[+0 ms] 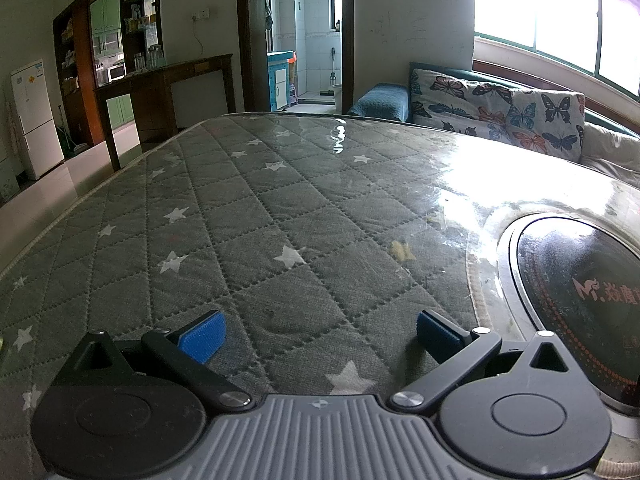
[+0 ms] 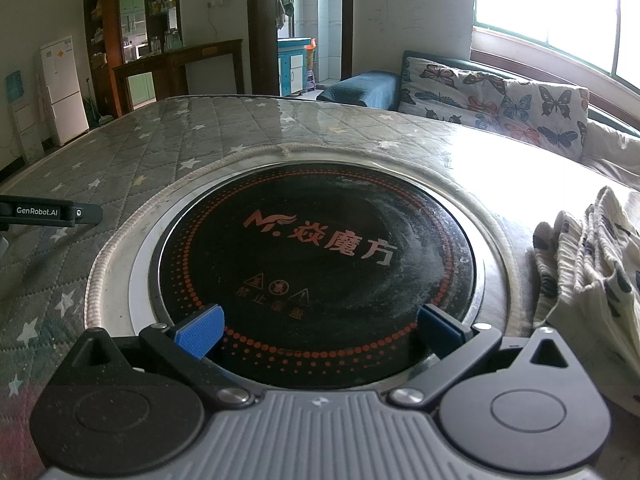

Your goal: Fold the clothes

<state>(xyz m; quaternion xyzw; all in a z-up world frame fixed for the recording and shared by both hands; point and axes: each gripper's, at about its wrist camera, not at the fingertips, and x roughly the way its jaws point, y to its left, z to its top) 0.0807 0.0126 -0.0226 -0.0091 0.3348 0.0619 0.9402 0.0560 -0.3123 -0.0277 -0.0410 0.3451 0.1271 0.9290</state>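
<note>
Left wrist view: the left gripper (image 1: 320, 336) hangs low over a grey quilted table cover (image 1: 248, 216) printed with white stars, its blue-padded fingers (image 1: 202, 340) spread wide with nothing between them. A clear plastic sheet lies over the cover and glares under the window (image 1: 560, 12). Just to the right of the gripper, the round black induction cooktop (image 1: 576, 288) sits sunk into the table, ringed by a metal rim. Beyond the far edge of the table stands a sofa with a butterfly-print cushion (image 1: 500, 108); to the left of the table are a dark wooden counter (image 1: 160, 84) and a white fridge (image 1: 32, 120). No clothing shows in this view.

Right wrist view: the right gripper (image 2: 320, 332) is held directly over the near edge of the induction cooktop (image 2: 320, 256), its blue pads (image 2: 200, 332) also parted wide and empty. The cooktop's black glass carries orange lettering and a ring of orange dots. The garment (image 2: 588, 260), a cream fabric with dark prints and a gathered elastic band, lies crumpled on the table to the right of the cooktop, apart from the gripper's fingers. To the left of the cooktop, a black bar of the left gripper (image 2: 48, 212), marked GenRobot.AI, reaches in over the star cover (image 2: 120, 160).
</note>
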